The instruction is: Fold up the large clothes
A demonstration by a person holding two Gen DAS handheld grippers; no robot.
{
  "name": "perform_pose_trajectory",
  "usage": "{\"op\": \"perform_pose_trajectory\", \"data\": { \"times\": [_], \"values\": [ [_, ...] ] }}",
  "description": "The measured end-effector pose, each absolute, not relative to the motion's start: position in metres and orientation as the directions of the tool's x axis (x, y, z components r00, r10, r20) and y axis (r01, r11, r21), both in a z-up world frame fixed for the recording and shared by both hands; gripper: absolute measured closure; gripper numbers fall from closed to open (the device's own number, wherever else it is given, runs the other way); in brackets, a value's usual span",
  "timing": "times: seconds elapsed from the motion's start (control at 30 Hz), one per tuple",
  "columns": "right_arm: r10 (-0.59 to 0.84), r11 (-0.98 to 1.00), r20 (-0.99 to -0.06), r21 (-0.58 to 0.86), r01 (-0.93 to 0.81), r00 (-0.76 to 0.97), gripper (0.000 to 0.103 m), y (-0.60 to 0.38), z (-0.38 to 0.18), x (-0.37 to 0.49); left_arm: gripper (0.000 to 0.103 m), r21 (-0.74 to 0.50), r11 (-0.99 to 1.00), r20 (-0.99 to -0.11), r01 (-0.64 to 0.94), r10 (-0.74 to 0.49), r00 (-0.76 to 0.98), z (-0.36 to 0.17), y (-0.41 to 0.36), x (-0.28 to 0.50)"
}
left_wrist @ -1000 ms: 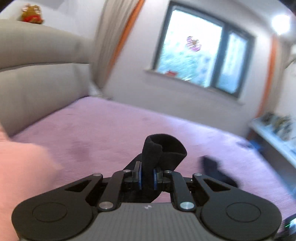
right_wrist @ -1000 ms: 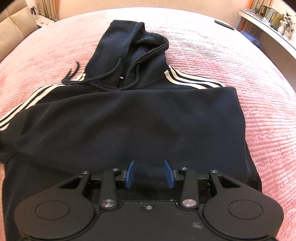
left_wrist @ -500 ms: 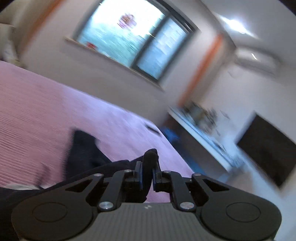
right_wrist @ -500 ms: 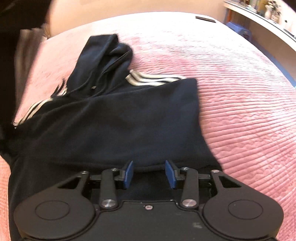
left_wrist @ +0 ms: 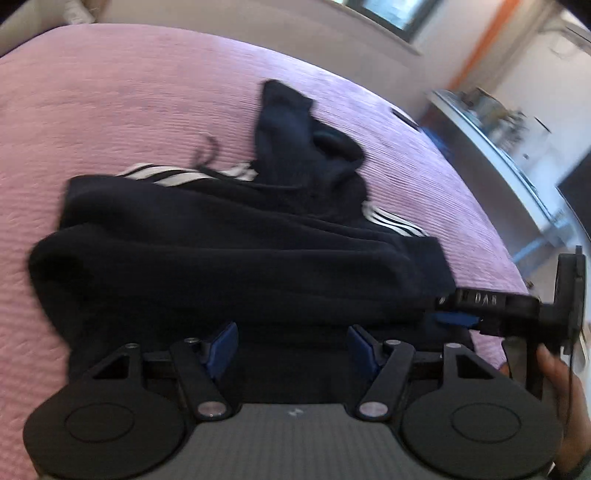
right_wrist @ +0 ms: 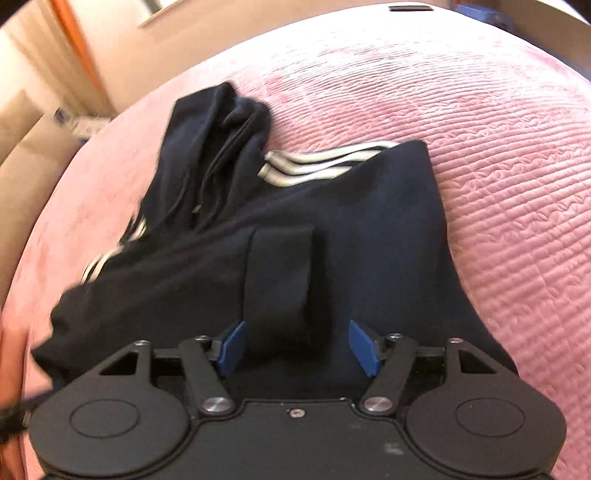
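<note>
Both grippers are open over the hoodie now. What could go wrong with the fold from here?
1. The sleeve cuff lies loose on the hoodie, between the open fingers of the right gripper; pulling back could drag it off.
2. The hood is bunched with a drawstring trailing onto the bedspread; a further fold may trap it unevenly.
3. The left gripper sits close beside the right one, so they might bump.

A wide bed covered in a pink ribbed quilted bedspread filled most of the room. Behind it rose a plain pale wall with a dark-framed window and an orange curtain strip. A long white shelf crowded with blurred items ran beside the bed.
</note>
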State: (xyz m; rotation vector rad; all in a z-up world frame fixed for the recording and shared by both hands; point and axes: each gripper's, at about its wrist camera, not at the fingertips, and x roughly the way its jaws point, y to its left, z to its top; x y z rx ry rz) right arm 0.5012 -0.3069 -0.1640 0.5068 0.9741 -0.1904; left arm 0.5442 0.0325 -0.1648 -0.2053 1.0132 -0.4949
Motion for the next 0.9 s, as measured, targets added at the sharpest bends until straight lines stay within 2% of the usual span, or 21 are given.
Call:
{"op": "perform_pose_trajectory", "data": {
  "times": [0.07, 0.13, 0.17, 0.2, 0.23, 0.4, 0.57, 0.6, 0.67, 0.7, 0.73, 0.77, 0.8, 0.87, 0.9],
  "values": [
    [0.084, 0.847, -0.817, 0.360, 0.391, 0.570, 0.028, -0.314, -0.171, 0.513, 0.036, -0.375, 0.882, -0.762, 0.287, -0.469, 0.447, -0.166, 0.041, 0.545],
    [0.182, 0.810, -0.805, 0.448, 0.379, 0.565, 0.026, -0.319, -0.184, 0.523, 0.035, -0.358, 0.890, -0.766, 0.281, -0.452, 0.458, -0.165, 0.044, 0.540],
    [0.235, 0.791, -0.797, 0.490, 0.367, 0.557, 0.034, -0.318, -0.189, 0.528, 0.035, -0.353, 0.894, -0.768, 0.276, -0.446, 0.461, -0.165, 0.046, 0.540],
    [0.253, 0.796, -0.791, 0.498, 0.345, 0.557, 0.050, -0.313, -0.188, 0.530, 0.036, -0.343, 0.900, -0.771, 0.270, -0.433, 0.467, -0.164, 0.048, 0.540],
    [0.264, 0.813, -0.786, 0.493, 0.309, 0.559, 0.093, -0.306, -0.184, 0.532, 0.037, -0.322, 0.910, -0.772, 0.261, -0.412, 0.484, -0.160, 0.047, 0.542],
    [0.140, 0.933, -0.702, 0.330, 0.145, 0.698, 0.094, -0.280, -0.107, 0.519, 0.045, -0.239, 0.958, -0.743, 0.156, -0.284, 0.605, -0.140, 0.071, 0.553],
    [-0.106, 0.954, -0.639, 0.150, 0.258, 0.762, 0.094, -0.317, -0.065, 0.502, 0.045, -0.252, 0.964, -0.688, 0.083, -0.239, 0.685, -0.125, 0.097, 0.575],
    [-0.108, 0.953, -0.658, 0.146, 0.267, 0.745, 0.093, -0.326, -0.070, 0.502, 0.045, -0.265, 0.961, -0.688, 0.082, -0.249, 0.682, -0.126, 0.099, 0.580],
    [-0.006, 0.952, -0.765, 0.192, 0.237, 0.644, 0.087, -0.341, -0.098, 0.509, 0.045, -0.291, 0.951, -0.710, 0.108, -0.290, 0.642, -0.140, 0.096, 0.589],
    [-0.004, 0.963, -0.834, 0.145, 0.228, 0.551, 0.084, -0.341, -0.119, 0.515, 0.045, -0.297, 0.945, -0.734, 0.137, -0.318, 0.600, -0.150, 0.091, 0.593],
    [-0.082, 0.969, -0.888, 0.034, 0.243, 0.452, 0.072, -0.339, -0.137, 0.518, 0.046, -0.298, 0.939, -0.771, 0.169, -0.342, 0.537, -0.164, 0.084, 0.597],
    [-0.179, 0.959, -0.907, -0.073, 0.275, 0.382, 0.068, -0.339, -0.148, 0.518, 0.048, -0.273, 0.943, -0.820, 0.192, -0.332, 0.465, -0.179, 0.075, 0.601],
    [-0.234, 0.944, -0.903, -0.123, 0.305, 0.361, 0.068, -0.343, -0.150, 0.512, 0.054, -0.215, 0.953, -0.859, 0.213, -0.288, 0.423, -0.190, 0.066, 0.600],
    [-0.199, 0.931, -0.886, -0.038, 0.362, 0.419, 0.068, -0.353, -0.135, 0.496, 0.055, -0.120, 0.958, -0.864, 0.259, -0.230, 0.447, -0.190, 0.058, 0.589],
    [-0.163, 0.926, -0.872, 0.026, 0.376, 0.461, 0.068, -0.355, -0.125, 0.490, 0.056, -0.112, 0.956, -0.856, 0.271, -0.231, 0.462, -0.184, 0.056, 0.585]
  ]
}}
